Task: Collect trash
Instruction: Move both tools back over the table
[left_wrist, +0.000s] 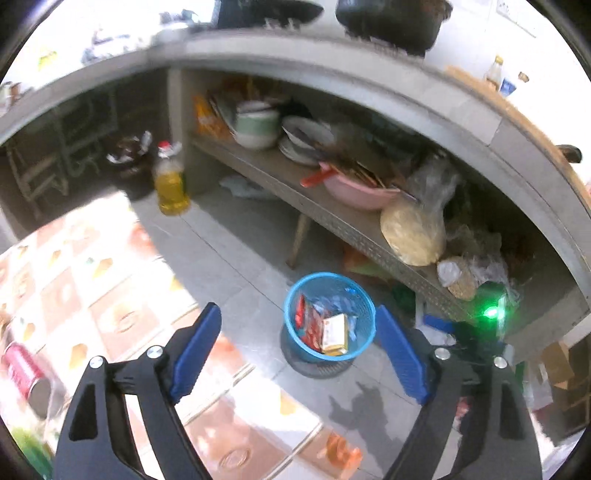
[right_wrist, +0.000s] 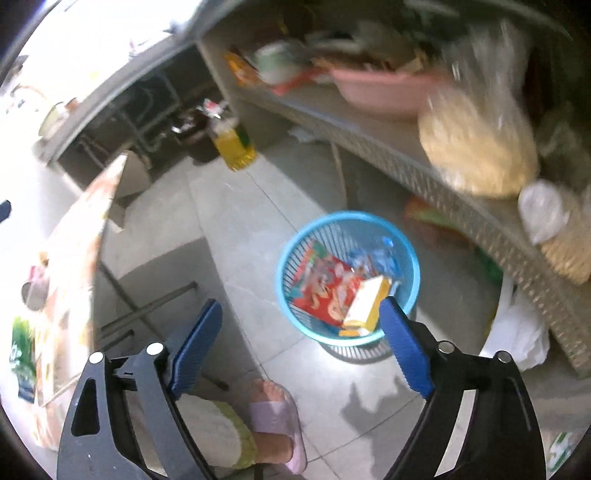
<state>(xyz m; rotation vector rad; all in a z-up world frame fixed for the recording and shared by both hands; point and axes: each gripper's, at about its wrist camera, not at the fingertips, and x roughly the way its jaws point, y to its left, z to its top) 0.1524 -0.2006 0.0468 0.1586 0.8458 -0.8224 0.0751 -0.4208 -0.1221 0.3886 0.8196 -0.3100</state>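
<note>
A red can (left_wrist: 22, 373) lies on a patterned table at far left. The left gripper (left_wrist: 297, 345) and right gripper (right_wrist: 299, 341) both gape apart, empty. Below them on the floor, a blue basket (left_wrist: 295, 295) holds a red wrapper (right_wrist: 325, 288) and yellow box (right_wrist: 365, 304), beside the shelf (left_wrist: 332, 210).

One blue basket (left_wrist: 291, 314), one oil bottle (left_wrist: 170, 184), one pink basin (left_wrist: 356, 194).
</note>
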